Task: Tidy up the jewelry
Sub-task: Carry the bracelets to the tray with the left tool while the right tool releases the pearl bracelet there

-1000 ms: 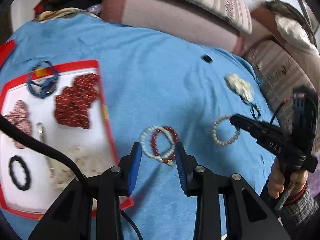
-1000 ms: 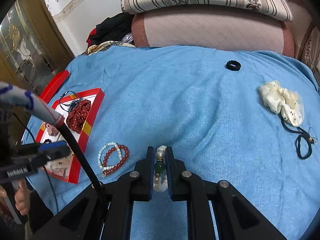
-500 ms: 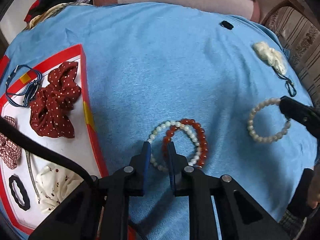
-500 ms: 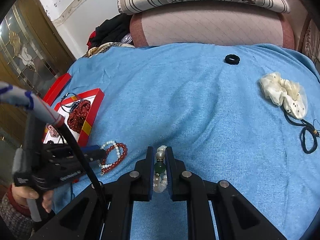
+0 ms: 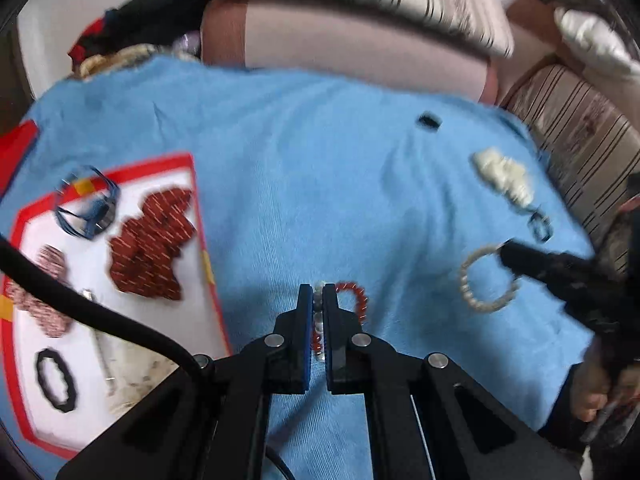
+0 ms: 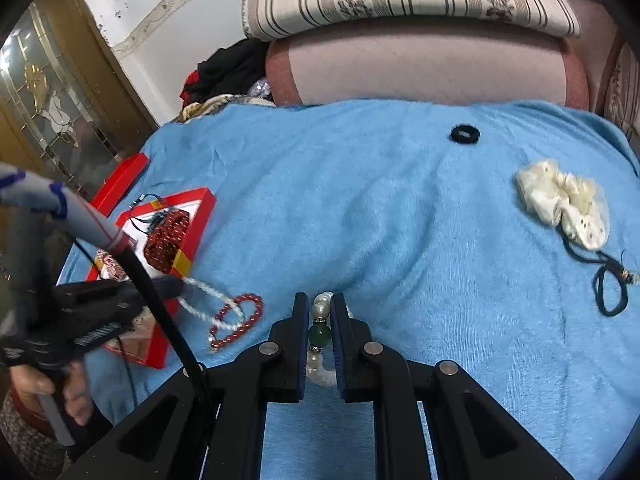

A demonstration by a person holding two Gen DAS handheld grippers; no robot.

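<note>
We judge the task to be about half done. The red-rimmed tray (image 5: 202, 236) at the left edge of the blue blanket (image 5: 320, 184) already holds a dark red scrunchie (image 5: 154, 248), a blue cord bundle (image 5: 86, 212), a pink checked scrunchie (image 5: 40, 292), a black ring-shaped tie (image 5: 56, 380), a slim metal piece and something pale that we cannot name. Our left gripper (image 5: 318, 300) has its jaws pressed together on the white bead bracelet (image 6: 208, 300), and the red bead bracelet (image 6: 240, 322) hangs with it just beside the tray; in the right wrist view the white strand looks stretched and partly off the blanket. Our right gripper (image 6: 321, 316) is closed on the pearl bracelet with a green bead (image 6: 320, 334), which is low over the blanket in the middle of the front. What is left, as we judge: these three bracelets, the cream scrunchie (image 6: 564, 200) with a black cord (image 6: 610, 288) at the far right, and the small black hair tie (image 6: 465, 135) near the pillows (image 6: 420, 64). The way to the tray looks free. Only the black cable (image 5: 100, 316) crosses over the tray in the left wrist view, and the two bracelets may be tangled together.
</note>
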